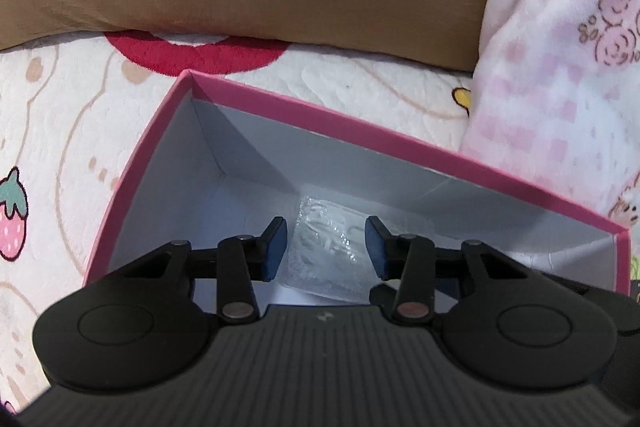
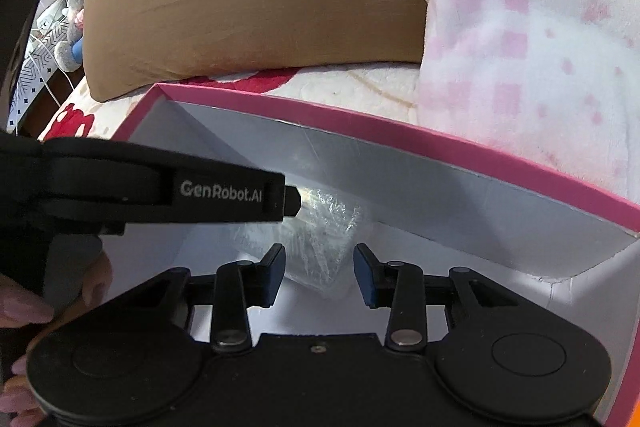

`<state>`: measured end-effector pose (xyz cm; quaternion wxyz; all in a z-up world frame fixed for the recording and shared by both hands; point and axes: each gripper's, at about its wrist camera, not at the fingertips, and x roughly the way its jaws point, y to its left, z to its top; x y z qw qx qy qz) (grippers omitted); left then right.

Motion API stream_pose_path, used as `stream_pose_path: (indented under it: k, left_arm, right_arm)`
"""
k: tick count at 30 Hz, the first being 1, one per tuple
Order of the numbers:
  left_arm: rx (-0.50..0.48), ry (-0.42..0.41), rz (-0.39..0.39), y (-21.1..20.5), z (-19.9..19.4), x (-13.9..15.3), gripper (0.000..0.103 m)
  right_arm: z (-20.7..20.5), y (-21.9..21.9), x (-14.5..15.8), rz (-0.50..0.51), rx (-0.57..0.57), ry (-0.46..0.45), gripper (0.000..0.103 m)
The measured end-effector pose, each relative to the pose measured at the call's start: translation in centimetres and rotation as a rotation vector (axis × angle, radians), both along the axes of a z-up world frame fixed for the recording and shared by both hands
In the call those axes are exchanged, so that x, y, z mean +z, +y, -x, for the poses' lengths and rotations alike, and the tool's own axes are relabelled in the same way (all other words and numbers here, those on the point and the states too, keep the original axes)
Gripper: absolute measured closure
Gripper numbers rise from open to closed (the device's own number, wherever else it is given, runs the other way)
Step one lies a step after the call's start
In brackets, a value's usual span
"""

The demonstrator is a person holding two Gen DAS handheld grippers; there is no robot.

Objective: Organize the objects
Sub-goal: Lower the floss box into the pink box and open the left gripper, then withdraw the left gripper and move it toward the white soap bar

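Both grippers, left (image 1: 326,247) and right (image 2: 320,273), stand apart over a crinkly clear-wrapped packet (image 1: 324,255) in the pink box (image 1: 360,131).

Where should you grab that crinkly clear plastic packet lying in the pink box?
Probably from straight above. The clear packet lies flat on the floor of the pink box, whose tall walls block any sideways approach. Pinch across its narrower width, near the middle, where the left hand-held gripper already straddles it with pads apart. The wrap looks slippery and soft, so squeeze gently.
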<state>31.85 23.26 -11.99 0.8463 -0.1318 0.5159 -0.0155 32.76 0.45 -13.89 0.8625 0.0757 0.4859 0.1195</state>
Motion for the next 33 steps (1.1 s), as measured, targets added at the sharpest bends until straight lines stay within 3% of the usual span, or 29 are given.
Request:
stream_pose_path:
  k: [5, 13, 22, 33]
  left_arm:
    - [0.02, -0.017, -0.051, 0.2, 0.4, 0.8, 0.061]
    - [-0.103, -0.02, -0.072, 0.1, 2.6, 4.4, 0.058]
    - [-0.197, -0.034, -0.041, -1.2, 7.5, 10.7, 0.054]
    - [-0.333, -0.039, -0.089, -6.0, 13.8, 17.5, 0.053]
  right_arm:
    - [0.8, -0.4, 2.0, 0.053, 0.026, -0.017, 0.058]
    - [3.9, -1.0, 5.7, 0.071, 0.15, -0.023, 0.057]
    - [9.0, -1.7, 9.6, 0.097, 0.244, -0.085, 0.054]
    - [15.0, -3.2, 13.8, 0.107, 0.274, -0.114, 0.053]
